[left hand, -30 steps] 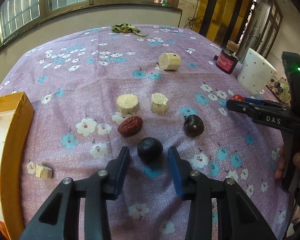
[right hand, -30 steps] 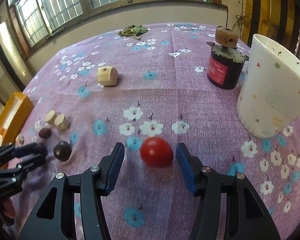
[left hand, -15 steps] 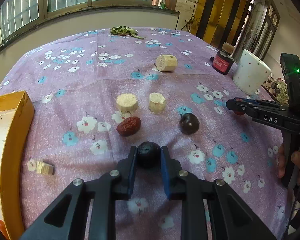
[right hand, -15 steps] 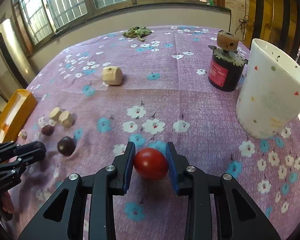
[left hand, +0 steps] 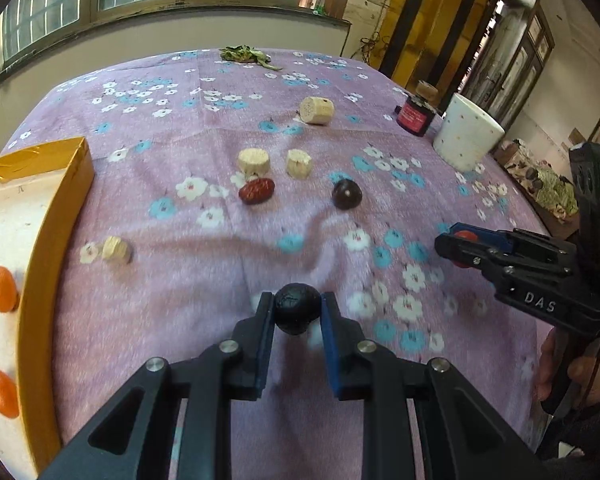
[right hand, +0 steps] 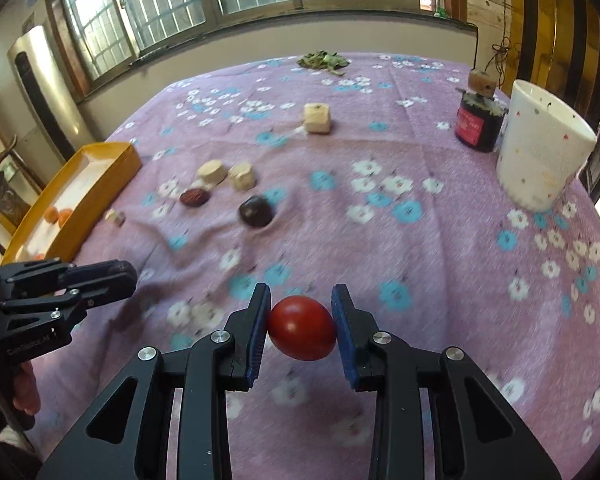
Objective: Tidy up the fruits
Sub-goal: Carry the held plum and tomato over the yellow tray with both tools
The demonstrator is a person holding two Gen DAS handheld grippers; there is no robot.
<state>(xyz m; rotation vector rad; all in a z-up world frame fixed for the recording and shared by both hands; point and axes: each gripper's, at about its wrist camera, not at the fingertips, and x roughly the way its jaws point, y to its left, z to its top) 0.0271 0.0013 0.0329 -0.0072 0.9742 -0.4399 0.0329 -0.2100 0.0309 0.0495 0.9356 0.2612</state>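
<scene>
Low in each frame, both grippers have closed and lifted since a second ago: the left gripper [left hand: 297,314] clamps the dark fruit [left hand: 297,313], the right gripper [right hand: 301,327] the red fruit [right hand: 302,327]. Farther left waits the yellow tray [left hand: 50,240], probably next.

— What sort of place am I working in?

— A lived-in home, from what I see. I'm over a table under a purple flowered cloth [left hand: 180,240], with a long row of barred windows [right hand: 172,4] behind it.

— Anything else that says home?

— A tall standing air conditioner [right hand: 44,92] in the left corner, a wooden door [left hand: 508,68] on the right, and worn, peeling plaster above it. On the cloth there's a white dotted cup [right hand: 544,152], a small dark jar [right hand: 478,126], and a heap of wilted greens [left hand: 246,55] at the far edge.
</scene>
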